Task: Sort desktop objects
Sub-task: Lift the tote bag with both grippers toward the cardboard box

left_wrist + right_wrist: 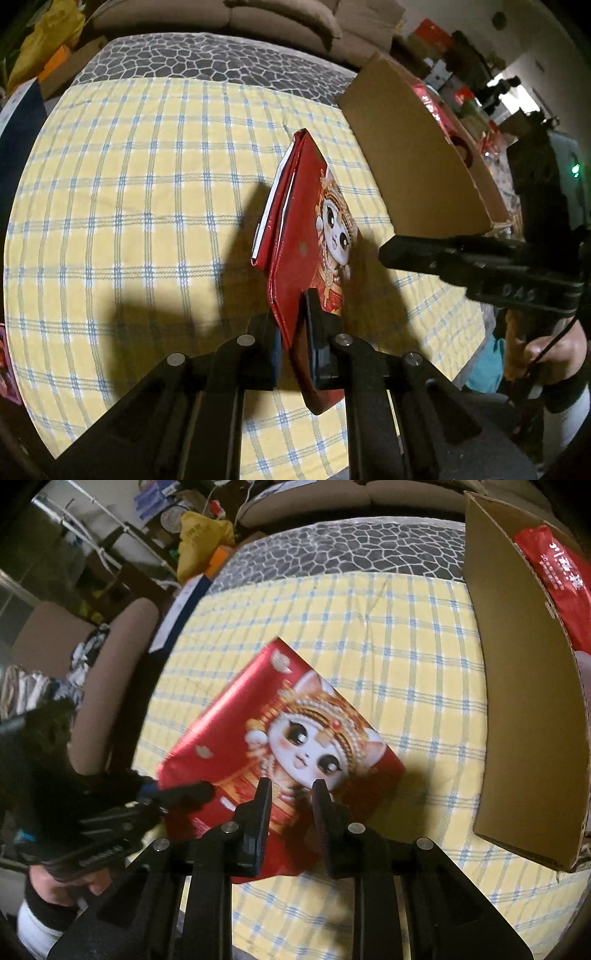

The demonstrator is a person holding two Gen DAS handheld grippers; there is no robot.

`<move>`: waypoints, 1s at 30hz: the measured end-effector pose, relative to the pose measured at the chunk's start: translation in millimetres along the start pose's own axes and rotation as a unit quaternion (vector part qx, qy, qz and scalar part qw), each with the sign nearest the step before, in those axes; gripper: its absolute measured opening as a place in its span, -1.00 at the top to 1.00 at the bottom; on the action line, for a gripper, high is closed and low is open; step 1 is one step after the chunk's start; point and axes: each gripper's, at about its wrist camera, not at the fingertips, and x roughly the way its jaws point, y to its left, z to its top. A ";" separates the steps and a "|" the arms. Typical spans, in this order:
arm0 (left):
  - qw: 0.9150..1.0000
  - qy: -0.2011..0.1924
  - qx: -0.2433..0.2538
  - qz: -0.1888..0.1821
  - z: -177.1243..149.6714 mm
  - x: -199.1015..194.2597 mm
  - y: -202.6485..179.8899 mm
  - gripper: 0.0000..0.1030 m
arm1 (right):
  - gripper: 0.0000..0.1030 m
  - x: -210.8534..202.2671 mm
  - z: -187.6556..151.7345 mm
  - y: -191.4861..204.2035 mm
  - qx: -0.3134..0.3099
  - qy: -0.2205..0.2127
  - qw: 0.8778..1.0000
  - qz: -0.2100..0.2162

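Our left gripper (291, 325) pinches the red packet (306, 221) by one corner above the checked cloth (129, 184); our right gripper (291, 794) hovers unclenched. It could slip before reaching the cardboard box (417, 166).

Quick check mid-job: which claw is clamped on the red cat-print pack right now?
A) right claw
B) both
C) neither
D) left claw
D: the left claw pinches the edge of the red cat-print pack, while the right claw hovers above it with the jaws apart.
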 end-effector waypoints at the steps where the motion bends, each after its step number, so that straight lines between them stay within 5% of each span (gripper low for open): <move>1: 1.000 0.000 -0.002 -0.001 -2.1 -0.8 0.0 0.79 | 0.54 1.3 -2.4 -0.1 -0.003 0.001 1.000 -0.003; 5: 1.000 0.000 -0.023 -0.010 -12.9 -2.7 5.7 0.79 | 0.54 10.1 -17.0 -8.5 0.014 0.012 1.000 0.005; 15: 0.987 0.006 -0.134 -0.087 -29.8 1.6 33.9 0.82 | -0.04 30.5 -62.3 -43.3 0.119 0.027 0.989 0.078; 30: 0.960 0.001 -0.229 -0.159 -49.0 21.4 57.9 0.89 | -0.04 46.7 -77.9 -49.8 0.169 0.026 0.974 0.149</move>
